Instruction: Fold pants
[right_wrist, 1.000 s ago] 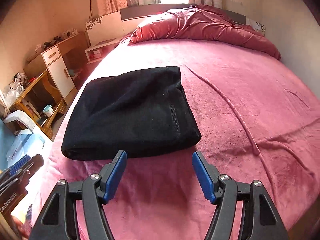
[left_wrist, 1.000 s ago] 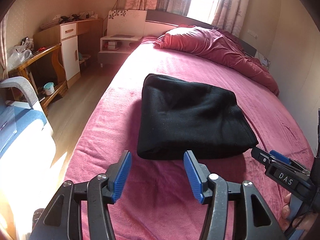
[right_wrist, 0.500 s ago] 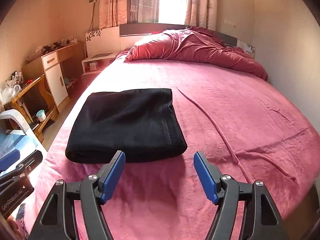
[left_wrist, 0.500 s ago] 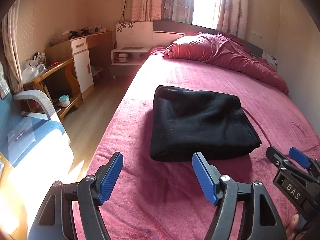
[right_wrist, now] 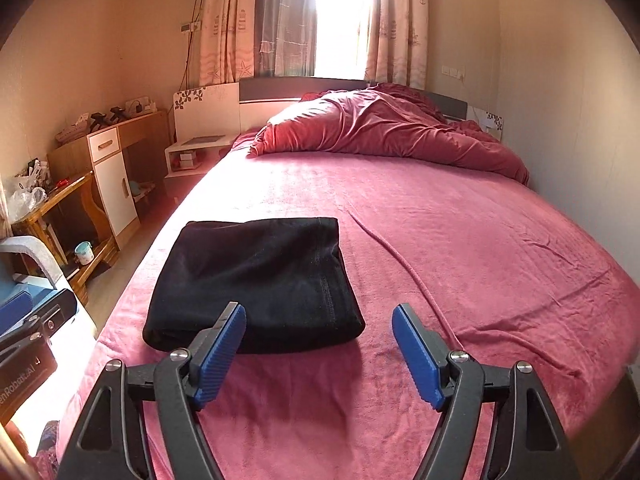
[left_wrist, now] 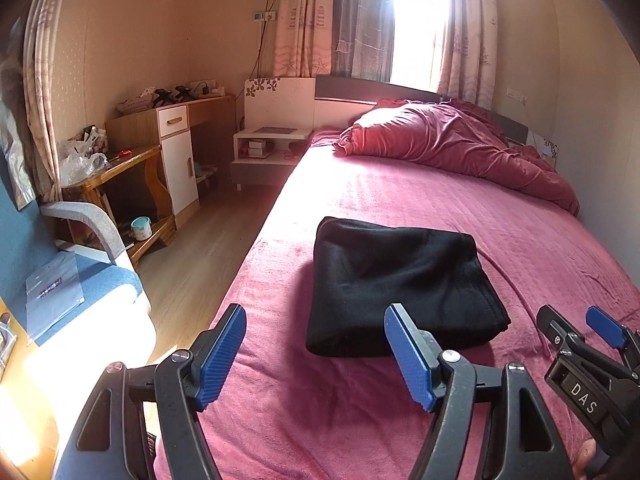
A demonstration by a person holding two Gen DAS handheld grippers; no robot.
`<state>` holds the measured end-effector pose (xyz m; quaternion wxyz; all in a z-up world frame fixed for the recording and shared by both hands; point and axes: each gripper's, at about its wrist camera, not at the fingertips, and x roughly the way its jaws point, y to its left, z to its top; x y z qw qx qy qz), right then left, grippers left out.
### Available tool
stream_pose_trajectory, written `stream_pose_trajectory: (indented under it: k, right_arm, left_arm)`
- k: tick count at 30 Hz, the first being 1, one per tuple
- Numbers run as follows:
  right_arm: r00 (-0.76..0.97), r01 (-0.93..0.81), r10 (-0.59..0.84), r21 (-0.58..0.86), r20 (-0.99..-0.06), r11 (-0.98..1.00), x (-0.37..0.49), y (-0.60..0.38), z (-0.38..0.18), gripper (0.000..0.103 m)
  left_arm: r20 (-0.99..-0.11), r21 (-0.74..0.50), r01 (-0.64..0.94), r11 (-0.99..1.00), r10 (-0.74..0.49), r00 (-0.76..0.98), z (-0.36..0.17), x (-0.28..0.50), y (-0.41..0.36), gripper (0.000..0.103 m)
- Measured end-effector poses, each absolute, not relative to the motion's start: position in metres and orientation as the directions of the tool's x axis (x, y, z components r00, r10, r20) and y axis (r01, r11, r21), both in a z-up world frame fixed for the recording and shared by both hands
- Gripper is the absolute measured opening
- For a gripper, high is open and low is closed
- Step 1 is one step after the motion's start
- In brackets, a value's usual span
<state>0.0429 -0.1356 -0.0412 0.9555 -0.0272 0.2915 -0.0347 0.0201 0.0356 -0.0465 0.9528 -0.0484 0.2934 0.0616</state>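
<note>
1. Pants (left_wrist: 396, 288) sit folded on the bed (left_wrist: 520, 240), thick fold edge facing me; long axis looks crosswise, I think.
2. My left gripper (left_wrist: 316, 354) is spread wide, empty.
3. My right gripper (right_wrist: 318, 354) is opening, nothing between.

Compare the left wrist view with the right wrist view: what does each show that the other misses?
Only the left wrist view shows the blue armchair seat and the open left gripper head-on. Only the right wrist view shows the bed's right edge and the right gripper head-on, jaws opening, nothing between them. Both show the folded black pants on the red bedspread.
</note>
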Motion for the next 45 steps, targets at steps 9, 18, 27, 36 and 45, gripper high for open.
stream_pose_trajectory:
  k: [9,18,27,36,45]
  right_arm:
    - [0.831,0.042,-0.078,-0.078,-0.551,0.996,0.0416,-0.1347,-0.0393,0.077]
    - [0.827,0.039,-0.074,-0.075,-0.558,0.996,0.0417,-0.1345,-0.0401,0.077]
    - [0.826,0.042,-0.076,-0.074,-0.558,0.996,0.041,-0.1355,-0.0416,0.078]
    - [0.819,0.04,-0.074,-0.072,-0.568,0.997,0.0421,-0.1358,-0.0446,0.078]
    - [0.814,0.035,-0.075,-0.081,-0.576,0.996,0.0439,-0.138,-0.0491,0.079]
  left_arm:
    - [-0.56,-0.051,-0.124,0.991,0.074,0.825,-0.0439,0.017,0.0308,0.073]
    - [-0.554,-0.051,-0.122,0.991,0.074,0.829,-0.0433,0.0136,0.0292,0.073]
    - [-0.557,-0.052,-0.121,0.991,0.072,0.828,-0.0431,0.0117,0.027,0.073]
    - [-0.563,-0.059,-0.118,0.991,0.065,0.824,-0.0429,0.0122,0.0279,0.073]
    - [-0.567,-0.058,-0.117,0.991,0.064,0.821,-0.0433,0.012,0.0286,0.073]
